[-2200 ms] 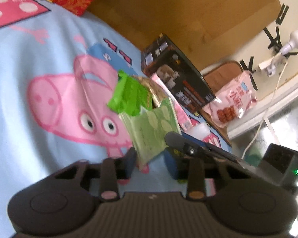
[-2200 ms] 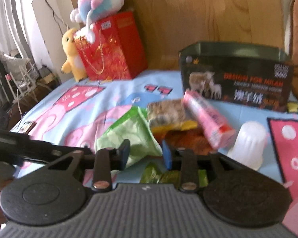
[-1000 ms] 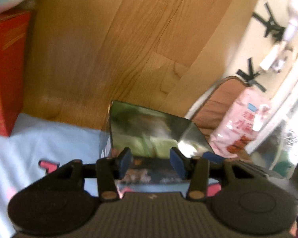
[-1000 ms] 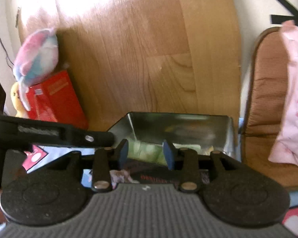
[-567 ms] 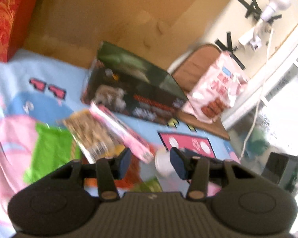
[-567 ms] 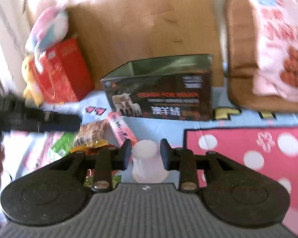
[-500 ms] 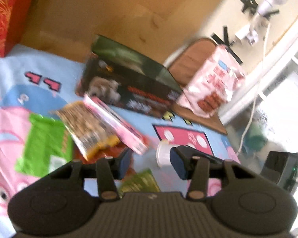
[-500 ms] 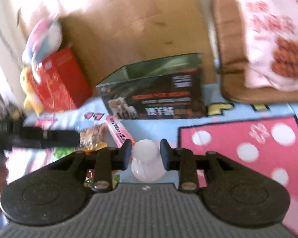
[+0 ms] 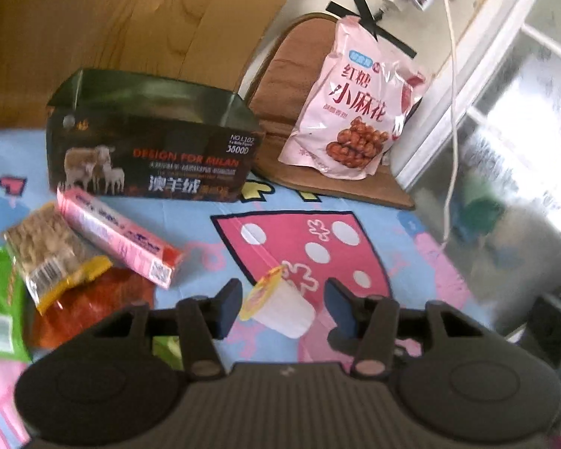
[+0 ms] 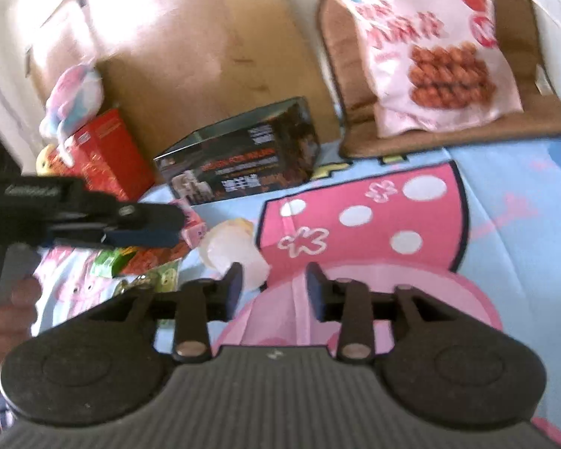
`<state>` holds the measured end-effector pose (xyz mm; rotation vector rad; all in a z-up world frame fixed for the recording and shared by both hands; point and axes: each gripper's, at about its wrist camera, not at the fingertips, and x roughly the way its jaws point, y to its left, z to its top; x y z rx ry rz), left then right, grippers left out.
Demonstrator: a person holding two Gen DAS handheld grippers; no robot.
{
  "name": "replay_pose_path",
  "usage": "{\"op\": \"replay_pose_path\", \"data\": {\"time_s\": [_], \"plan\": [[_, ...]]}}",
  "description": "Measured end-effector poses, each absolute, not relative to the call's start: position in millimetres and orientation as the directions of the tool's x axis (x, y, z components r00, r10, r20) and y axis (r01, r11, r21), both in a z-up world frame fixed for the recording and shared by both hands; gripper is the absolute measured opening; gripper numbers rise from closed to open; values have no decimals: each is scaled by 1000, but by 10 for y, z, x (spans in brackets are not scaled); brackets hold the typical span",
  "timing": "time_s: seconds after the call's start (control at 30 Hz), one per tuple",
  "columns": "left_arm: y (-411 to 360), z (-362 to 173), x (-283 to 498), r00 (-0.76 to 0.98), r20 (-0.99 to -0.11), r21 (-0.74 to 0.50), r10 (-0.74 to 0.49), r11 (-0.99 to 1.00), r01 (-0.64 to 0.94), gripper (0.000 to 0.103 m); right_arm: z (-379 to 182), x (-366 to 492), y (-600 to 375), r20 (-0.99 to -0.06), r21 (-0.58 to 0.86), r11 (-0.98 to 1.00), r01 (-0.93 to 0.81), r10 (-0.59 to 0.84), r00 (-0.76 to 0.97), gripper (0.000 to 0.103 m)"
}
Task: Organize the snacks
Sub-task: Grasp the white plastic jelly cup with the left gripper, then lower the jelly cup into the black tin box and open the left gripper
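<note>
Opening, left tongs [image 9: 282, 305] straddle jelly cup [image 9: 280, 308]; right tongs [image 10: 275, 288] empty.

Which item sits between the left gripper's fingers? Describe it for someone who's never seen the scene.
Start at the dark open box by the wooden headboard, then come forward across the cartoon bedsheet. Between the open left gripper lies a jelly cup, tipped over: the only translucent white tub among flat packets.
</note>
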<state>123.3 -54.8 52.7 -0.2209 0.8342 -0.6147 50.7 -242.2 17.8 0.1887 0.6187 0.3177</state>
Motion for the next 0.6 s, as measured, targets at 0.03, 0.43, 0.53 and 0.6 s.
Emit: {"op": "replay_pose_path", "data": {"time_s": [0.03,0.43,0.53,0.6], "plan": [[-560,511,1242,511,-631,-409,-584,810,420,49,172,518,-2385,-543,239,936,-257,348,764,47],[-643,415,1327,501,-649,-357,-572,811,464,27,21,765,-2115,-594,92,941,-326,315,740,34],[-547,604,1387,545,-598,-358,-588,804,474,27,147,823,-2108,-548,110,941,-320,326,771,33],[-452,750,1485,588,-561,-353,-583,811,467,27,272,923,-2032,-512,93,940,-327,327,794,33]]}}
